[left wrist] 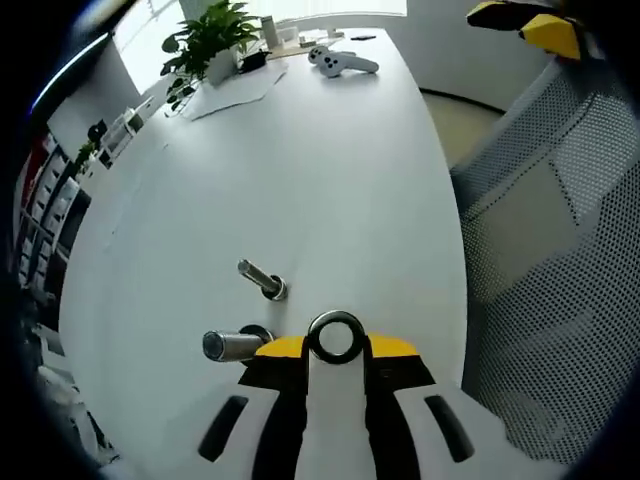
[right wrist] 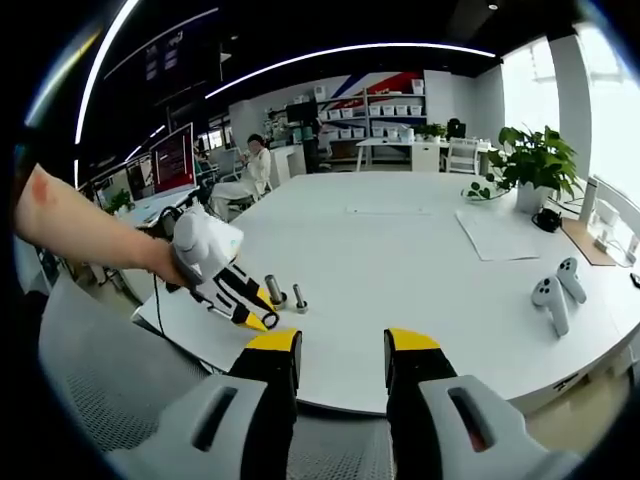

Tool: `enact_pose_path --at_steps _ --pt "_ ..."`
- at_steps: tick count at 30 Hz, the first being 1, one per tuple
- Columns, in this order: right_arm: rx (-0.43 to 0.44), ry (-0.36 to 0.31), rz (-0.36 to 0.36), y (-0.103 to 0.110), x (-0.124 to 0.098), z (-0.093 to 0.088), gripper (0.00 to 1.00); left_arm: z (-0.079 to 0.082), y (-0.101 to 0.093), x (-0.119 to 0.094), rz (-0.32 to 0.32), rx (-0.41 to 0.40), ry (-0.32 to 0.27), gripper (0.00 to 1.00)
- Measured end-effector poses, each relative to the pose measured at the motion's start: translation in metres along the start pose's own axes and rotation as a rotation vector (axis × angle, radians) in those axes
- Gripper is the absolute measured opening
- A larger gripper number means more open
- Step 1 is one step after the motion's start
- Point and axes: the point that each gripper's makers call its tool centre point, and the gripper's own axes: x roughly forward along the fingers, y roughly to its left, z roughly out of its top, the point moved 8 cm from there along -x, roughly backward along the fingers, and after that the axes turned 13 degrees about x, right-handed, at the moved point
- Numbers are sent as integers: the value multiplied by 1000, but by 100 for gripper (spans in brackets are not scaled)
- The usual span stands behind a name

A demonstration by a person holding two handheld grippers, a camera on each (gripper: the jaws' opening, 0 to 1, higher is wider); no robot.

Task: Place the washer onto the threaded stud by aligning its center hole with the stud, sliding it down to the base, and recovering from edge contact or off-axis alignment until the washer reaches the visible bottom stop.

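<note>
Washer (left wrist: 336, 337) sits pinched between the yellow tips of my left gripper (left wrist: 336, 345), standing on its edge so I look right through its round hole. Just past the tips, a little to the left in the left gripper view, is a thick metal stud (left wrist: 232, 345) that seems to lean over toward the left. A bit farther out on the white table (left wrist: 330, 180) is a thinner stud (left wrist: 262, 280), also leaning in this view. I cannot tell which one the washer is meant for, but the thick one is nearest, nearly touching the tips. My guess is that the hole has to turn until it faces down the stud's long line, then slide on. In the right gripper view, my right gripper (right wrist: 341, 352) is held wide with nothing in it, off the table edge and well apart from the studs. From there I see the left gripper (right wrist: 240, 305) beside both studs, so the left one is much nearer. Far off lie two white controllers (left wrist: 342, 62) and a green plant (left wrist: 208, 40).
</note>
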Motion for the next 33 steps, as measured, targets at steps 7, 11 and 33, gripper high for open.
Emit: enact_pose_path --at_steps 7,11,33 --pt "-1 7 -1 0 0 -1 36 -2 12 -25 50 -22 -34 18" --pt "-1 11 -2 0 0 -1 36 -7 21 -36 75 -22 -34 18" --pt "-2 14 -8 -1 0 -1 36 -5 52 -36 107 72 49 18"
